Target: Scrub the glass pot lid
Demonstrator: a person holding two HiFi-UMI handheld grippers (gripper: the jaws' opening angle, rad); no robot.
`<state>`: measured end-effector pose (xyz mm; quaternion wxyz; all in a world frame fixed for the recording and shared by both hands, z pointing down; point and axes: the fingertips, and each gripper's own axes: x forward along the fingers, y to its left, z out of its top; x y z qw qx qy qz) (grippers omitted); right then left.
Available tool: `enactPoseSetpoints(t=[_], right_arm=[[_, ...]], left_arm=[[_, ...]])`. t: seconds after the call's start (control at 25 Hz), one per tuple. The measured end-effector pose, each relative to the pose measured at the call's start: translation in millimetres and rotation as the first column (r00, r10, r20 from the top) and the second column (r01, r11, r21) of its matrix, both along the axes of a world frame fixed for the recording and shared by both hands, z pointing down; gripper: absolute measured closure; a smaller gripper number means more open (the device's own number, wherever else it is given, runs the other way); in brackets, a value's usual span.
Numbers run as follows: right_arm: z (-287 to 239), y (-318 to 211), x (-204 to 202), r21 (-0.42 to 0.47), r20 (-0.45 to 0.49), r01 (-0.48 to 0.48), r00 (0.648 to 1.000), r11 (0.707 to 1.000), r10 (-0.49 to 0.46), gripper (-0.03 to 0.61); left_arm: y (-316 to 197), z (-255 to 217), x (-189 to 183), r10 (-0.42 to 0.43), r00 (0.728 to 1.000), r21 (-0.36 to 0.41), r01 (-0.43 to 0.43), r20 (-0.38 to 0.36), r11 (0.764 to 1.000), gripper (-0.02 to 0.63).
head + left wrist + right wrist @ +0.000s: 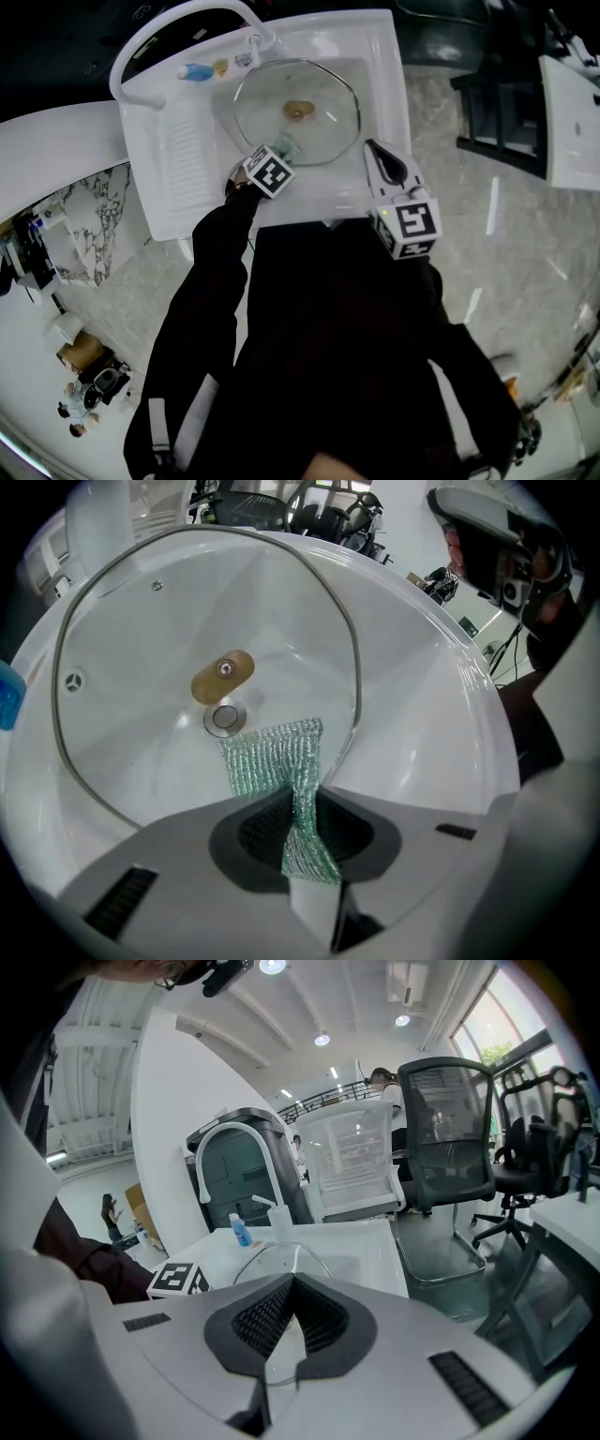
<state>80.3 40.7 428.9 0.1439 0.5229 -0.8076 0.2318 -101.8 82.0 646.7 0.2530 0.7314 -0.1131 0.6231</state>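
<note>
glass lid point(314, 131) in the sink point(386, 66), tongs at its near rim
left gripper point(302, 808) is clamped on a green scrub cloth point(272, 754) spread on the glass near the knob point(222, 676) — right gripper point(373, 150) sits closed at the right rim, seemingly pinching it — basin walls close all round.

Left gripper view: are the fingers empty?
No, the left gripper is shut on a green scrub cloth that hangs over the glass pot lid.

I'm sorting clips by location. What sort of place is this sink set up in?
Probably an open office or lab space rather than a home kitchen: mesh office chairs stand just behind the white sink, on a wide polished floor, under a high ceiling with round lights.
</note>
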Motion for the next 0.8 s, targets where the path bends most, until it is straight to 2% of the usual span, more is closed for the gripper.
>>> enactPoseSetpoints(t=[0.44, 0.64, 0.8], right_arm=[[1.0, -1.1, -3.8, -0.013, 0.008, 0.011, 1.000, 1.000, -0.011, 0.575], [8.9, 0.4, 4.4, -0.020, -0.034, 0.000, 0.999, 1.000, -0.001, 0.575], [4.7, -0.7, -0.6, -0.014, -0.014, 0.007, 1.000, 1.000, -0.007, 0.577]], left_arm=[[1.4, 2.0, 11.2, -0.009, 0.999, -0.036, 0.008, -0.036, 0.999, 0.548], [1.3, -1.0, 20.0, 0.040, 0.997, -0.047, -0.043, -0.068, 0.998, 0.548], [3.1, -3.2, 27.6, 0.059, 0.994, -0.069, -0.065, -0.092, 0.996, 0.548]])
